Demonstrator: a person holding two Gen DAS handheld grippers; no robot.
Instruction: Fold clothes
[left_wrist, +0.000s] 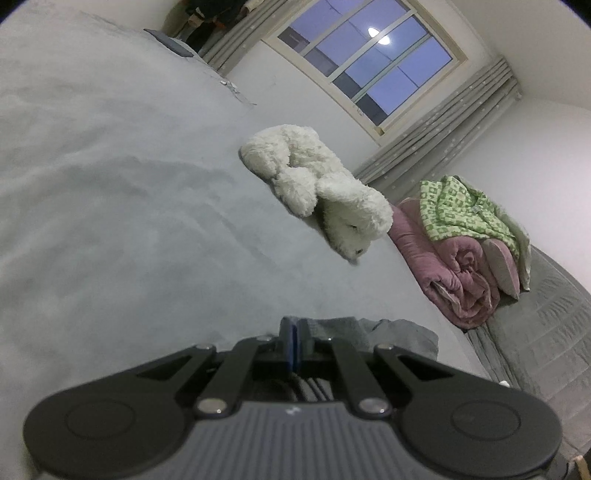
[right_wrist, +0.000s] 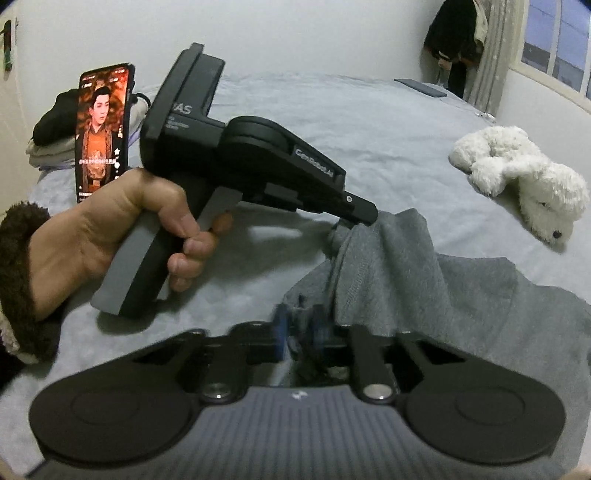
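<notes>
A grey sweatshirt-like garment lies rumpled on the pale grey bed. A hand in a brown fuzzy sleeve holds my left gripper, which is shut on a fold of the garment and lifts it into a peak. In the left wrist view the left gripper has its pads pressed together, and a bit of the garment shows just beyond them. My right gripper sits at the garment's near edge with cloth bunched between its blue pads.
A white plush dog lies on the bed to the right of the garment. A lit phone stands at the left by stacked clothes. A pink quilt and green patterned cloth are piled at the far end.
</notes>
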